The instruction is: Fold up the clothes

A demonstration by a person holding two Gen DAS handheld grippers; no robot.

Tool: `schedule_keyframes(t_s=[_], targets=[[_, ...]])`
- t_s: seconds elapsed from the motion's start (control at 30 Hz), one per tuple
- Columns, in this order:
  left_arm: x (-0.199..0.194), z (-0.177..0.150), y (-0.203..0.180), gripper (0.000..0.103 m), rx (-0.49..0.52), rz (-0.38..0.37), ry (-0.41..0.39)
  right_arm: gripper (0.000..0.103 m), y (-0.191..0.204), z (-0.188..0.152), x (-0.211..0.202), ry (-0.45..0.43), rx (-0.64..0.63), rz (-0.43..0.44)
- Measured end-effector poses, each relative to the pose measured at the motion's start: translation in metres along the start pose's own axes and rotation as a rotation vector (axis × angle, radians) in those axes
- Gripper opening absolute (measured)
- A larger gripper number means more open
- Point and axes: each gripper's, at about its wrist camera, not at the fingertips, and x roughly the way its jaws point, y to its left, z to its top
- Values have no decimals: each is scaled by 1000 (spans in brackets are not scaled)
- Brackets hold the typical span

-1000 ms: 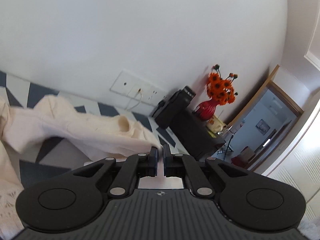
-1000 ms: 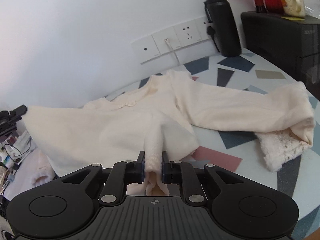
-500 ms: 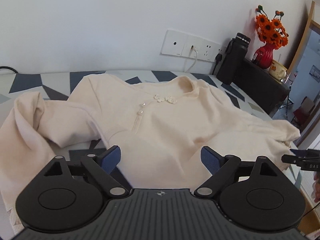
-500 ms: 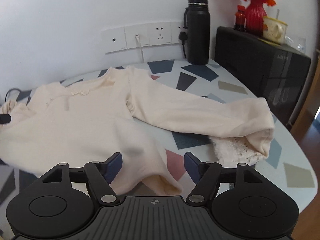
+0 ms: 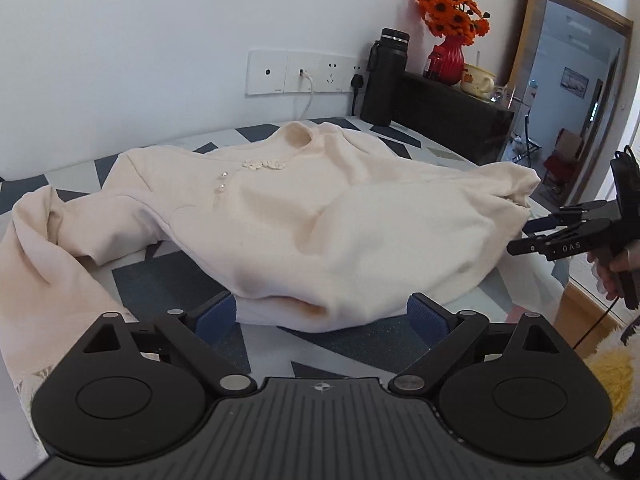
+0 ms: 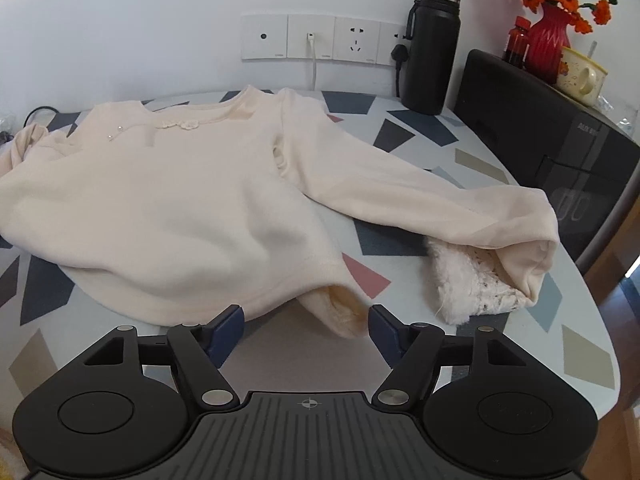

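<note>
Cream top (image 6: 180,208) spread flat on table (image 6: 500,304), no fold yet (2 sleeves out). Left gripper (image 5: 322,314) jaws opening, nothing clamped; right gripper (image 6: 304,322) apart, empty.

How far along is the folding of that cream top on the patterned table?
Early. Done: the cream long-sleeved top lies spread face up on the patterned table, collar toward the wall. In hand: nothing; the left gripper is opening at the hem, the right gripper is open, neither pinching cloth. Left: both sleeves still lie out sideways and the body is unfolded.
</note>
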Motion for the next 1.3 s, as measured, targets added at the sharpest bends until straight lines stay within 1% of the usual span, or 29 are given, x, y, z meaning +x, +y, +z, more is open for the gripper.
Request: schedule_keyframes(t_s=[0.13,0.2,0.23,0.27,0.3,0.33,0.37,0.4,0.43,0.47,0.5,0.53,0.6,0.67,0.73,0.77,0.8,0.83,0.87,0.9,0.93,0.97,1.0,1.07,1.13,1.2,1.23,1.27,1.3], targets=[[10,-12,3,94,-50,15,35,66,-6,-3,-2,-14,-11,-13],[25,-13,3,94,-59,30,56,66,-13,-4,2,-17,44,-5],[33,-12,4,88,-72,45,69,66,-17,-4,5,-25,92,5],[40,-10,5,74,-95,53,82,65,-21,-4,9,-32,139,17],[46,-7,7,65,-135,42,93,64,-24,-3,13,-36,185,31],[48,-3,10,44,-185,4,96,62,-25,-2,18,-37,227,46],[48,0,14,26,-236,-46,94,60,-27,-1,21,-38,261,59],[46,3,16,18,-267,-92,85,56,-28,1,22,-39,289,76],[40,6,17,10,-284,-129,69,45,-29,3,21,-43,308,99],[32,9,18,8,-299,-160,52,37,-30,5,18,-49,313,122],[25,12,19,7,-314,-191,35,22,-32,8,16,-55,318,146],[17,15,21,6,-330,-221,17,18,-33,10,12,-63,319,169],[-2,21,25,4,-371,-285,-35,15,-36,15,0,-81,311,212],[-27,30,30,4,-418,-341,-126,14,-39,20,-13,-102,303,248],[-50,42,35,4,-441,-351,-216,14,-42,25,-23,-123,294,273],[-57,48,38,4,-444,-334,-248,14,-42,29,-26,-131,284,277],[-59,52,40,4,-423,-292,-246,14,-42,31,-26,-131,274,273],[-58,56,42,10,-390,-243,-229,14,-42,33,-24,-125,265,266],[-53,58,42,30,-345,-191,-189,14,-42,35,-21,-117,258,258],[-44,57,39,44,-294,-133,-128,14,-41,35,-18,-109,254,249],[-35,55,34,72,-244,-74,-64,14,-41,35,-15,-104,258,245],[-26,50,30,76,-209,-50,-11,14,-40,33,-13,-101,266,244],[-17,43,26,76,-185,-48,35,14,-40,32,-11,-97,274,244],[-2,28,21,76,-179,-77,107,14,-39,28,-9,-91,285,242],[12,17,15,76,-175,-70,128,14,-39,24,-8,-85,293,238],[22,12,9,75,-149,-33,100,14,-39,19,-6,-76,300,235],[27,11,6,60,-134,-12,82,14,-40,18,-6,-71,301,232],[31,12,5,30,-126,-17,72,14,-40,17,-5,-67,300,228],[32,15,6,18,-125,-43,72,14,-40,17,-5,-65,299,226]])
